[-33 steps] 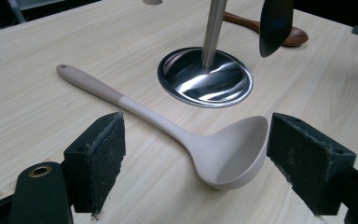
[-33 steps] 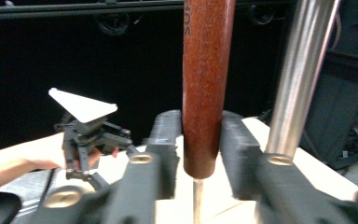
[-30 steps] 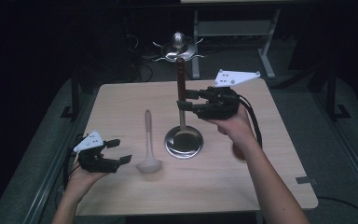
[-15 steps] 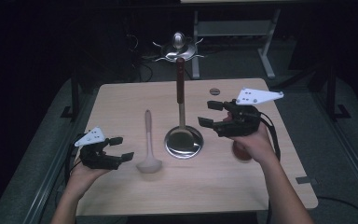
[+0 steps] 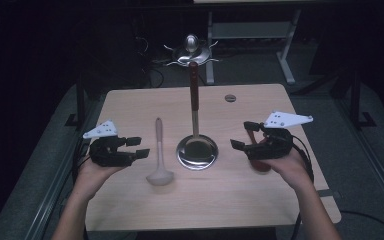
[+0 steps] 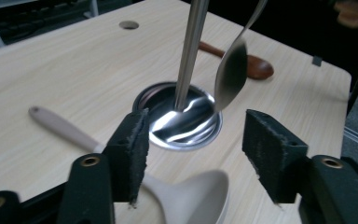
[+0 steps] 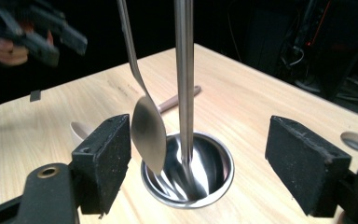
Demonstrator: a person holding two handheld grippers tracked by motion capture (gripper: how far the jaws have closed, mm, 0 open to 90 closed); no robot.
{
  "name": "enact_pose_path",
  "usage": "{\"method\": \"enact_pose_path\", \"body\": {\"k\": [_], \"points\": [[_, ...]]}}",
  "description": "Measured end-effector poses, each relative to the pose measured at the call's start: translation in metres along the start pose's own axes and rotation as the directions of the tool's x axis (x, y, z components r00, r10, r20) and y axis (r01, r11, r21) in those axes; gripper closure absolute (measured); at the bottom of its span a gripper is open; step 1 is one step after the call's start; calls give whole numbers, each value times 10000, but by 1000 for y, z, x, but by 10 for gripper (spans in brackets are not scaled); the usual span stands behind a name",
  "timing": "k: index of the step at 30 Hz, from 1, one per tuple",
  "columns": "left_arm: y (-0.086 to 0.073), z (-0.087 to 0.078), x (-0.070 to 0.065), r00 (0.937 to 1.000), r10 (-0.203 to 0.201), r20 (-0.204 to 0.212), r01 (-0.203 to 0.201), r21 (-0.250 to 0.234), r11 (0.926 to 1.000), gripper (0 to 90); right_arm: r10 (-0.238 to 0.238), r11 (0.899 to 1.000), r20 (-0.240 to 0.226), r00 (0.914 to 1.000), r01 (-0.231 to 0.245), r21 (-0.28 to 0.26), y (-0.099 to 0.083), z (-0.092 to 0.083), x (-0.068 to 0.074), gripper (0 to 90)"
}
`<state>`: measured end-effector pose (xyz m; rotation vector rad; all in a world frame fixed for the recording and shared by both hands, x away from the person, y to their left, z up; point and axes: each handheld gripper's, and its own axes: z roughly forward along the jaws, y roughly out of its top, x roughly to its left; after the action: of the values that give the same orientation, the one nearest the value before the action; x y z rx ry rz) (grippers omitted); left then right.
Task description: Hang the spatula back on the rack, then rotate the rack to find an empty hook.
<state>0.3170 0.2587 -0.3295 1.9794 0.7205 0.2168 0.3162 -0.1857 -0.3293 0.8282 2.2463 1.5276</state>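
Beige ladle [image 5: 158,150] flat on the table [image 5: 240,195], bowl towards the person, just left of the utensil stand [image 5: 182,150], seemingly waiting for a hook. Left gripper [image 5: 140,147] beside its handle, jaws spread but just now closing; in the left gripper view, ladle bowl [image 6: 191,196] under the gap, pads not pressing it, probably lining up for a grasp. Right gripper [image 5: 241,135] right of the stand, jaws wide and just now opening, nothing between them. Metal spoon [image 7: 148,128] hanging free beside the pole, over the base. Dark wooden spoon [image 5: 261,166] lying under the right hand.
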Motion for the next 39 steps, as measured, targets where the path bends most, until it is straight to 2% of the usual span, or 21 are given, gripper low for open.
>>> {"method": "enact_pose_path", "body": {"k": [1,2,3,5,7,8,9,10,13,16,28,31,39], "points": [[6,0,-1,9999,69,151,-69,-14,10000,484,3,9999,108,9999,-4,108,-3,1,-1,209],[13,0,-3,9996,166,215,-166,-1,9999,484,3,9999,108,9999,-4,108,-3,1,-1,209],[20,1,-5,9992,271,286,-272,31,9996,545,58,9998,144,9999,-60,178,-6,1,-1,203],[34,1,-9,9981,418,444,-421,61,9991,579,65,9997,151,9999,-69,219,-7,1,-2,195],[48,1,-12,9967,586,564,-591,70,9982,701,144,9989,330,9994,-159,436,-12,1,-4,187],[56,1,-13,9956,730,581,-734,43,9973,701,144,9989,330,9994,-159,436,-12,1,-4,187],[63,0,-14,9947,814,622,-816,6,9967,795,218,9986,423,9989,-238,476,-15,-1,-6,185],[69,0,-15,9943,845,644,-845,-23,9964,795,218,9986,423,9989,-238,476,-15,-1,-6,185],[94,-3,-21,9906,1155,730,-1150,-107,9933,896,319,9982,499,9982,-343,485,-18,-3,-8,185],[114,-6,-25,9858,1487,783,-1478,-170,9889,898,324,9983,576,9978,-350,457,-20,-5,-10,183],[183,-22,-35,9759,1854,1147,-1738,-1038,9793,898,497,9977,757,9959,-530,425,-22,-9,-13,164],[195,-23,-39,9725,2071,1068,-1957,-1079,9747,899,507,9974,783,9956,-545,473,-23,-9,-13,163],[210,-19,-37,9754,2056,793,-1956,-1175,9736,898,474,9976,793,9957,-512,469,-23,-8,-12,162]]}}
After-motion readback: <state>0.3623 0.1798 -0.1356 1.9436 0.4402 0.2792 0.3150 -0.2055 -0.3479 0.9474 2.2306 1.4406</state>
